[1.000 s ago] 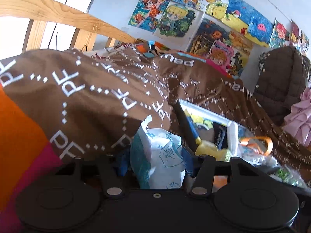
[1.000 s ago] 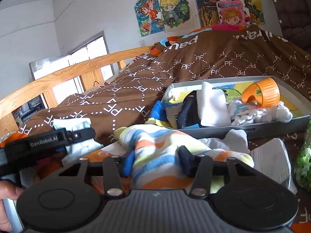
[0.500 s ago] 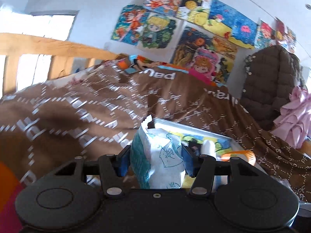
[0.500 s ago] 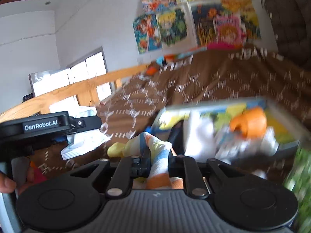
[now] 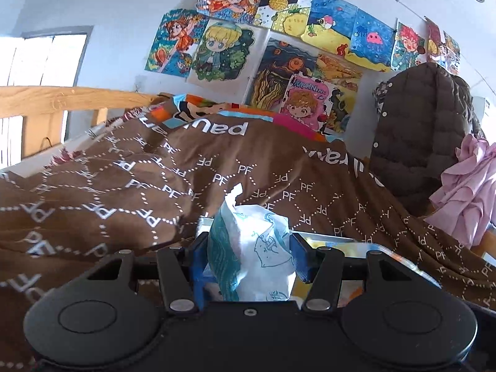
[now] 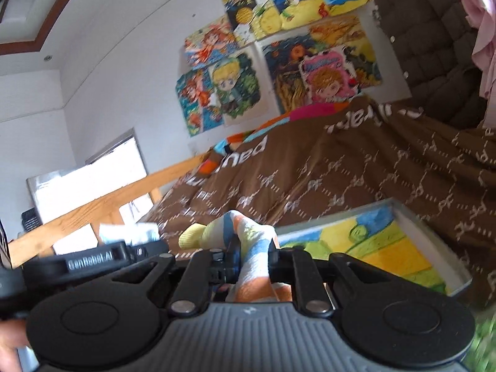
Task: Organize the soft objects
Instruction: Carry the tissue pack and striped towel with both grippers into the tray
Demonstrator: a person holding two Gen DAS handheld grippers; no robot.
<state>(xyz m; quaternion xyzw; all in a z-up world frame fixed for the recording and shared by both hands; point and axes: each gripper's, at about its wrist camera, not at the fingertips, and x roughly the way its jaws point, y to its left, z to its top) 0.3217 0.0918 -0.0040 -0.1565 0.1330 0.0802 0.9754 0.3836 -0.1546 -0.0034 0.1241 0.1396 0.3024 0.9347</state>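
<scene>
My left gripper [image 5: 248, 254] is shut on a white and teal tissue pack [image 5: 251, 254], which stands up between the blue pads and is lifted above the brown blanket [image 5: 155, 179]. My right gripper [image 6: 252, 255] is shut on a striped sock [image 6: 251, 245] in yellow, orange, blue and white; its toe droops to the left. Behind the sock lies a grey tray [image 6: 431, 226] with a colourful drawing on its floor. In the right wrist view the left gripper [image 6: 93, 260] shows at lower left with the tissue pack [image 6: 130, 232] in it.
The brown blanket [image 6: 356, 170] covers the bed up to the wall of drawings [image 5: 279, 46]. A wooden rail [image 5: 62, 99] runs along the left. A dark quilted jacket [image 5: 418, 130] and a pink garment [image 5: 468, 186] hang at the right. A hand [image 6: 9, 350] shows at lower left.
The right gripper closed on the striped sock and lifted it off the pile by the tray. Both grippers rose and moved, the left one still carrying the tissue pack.
</scene>
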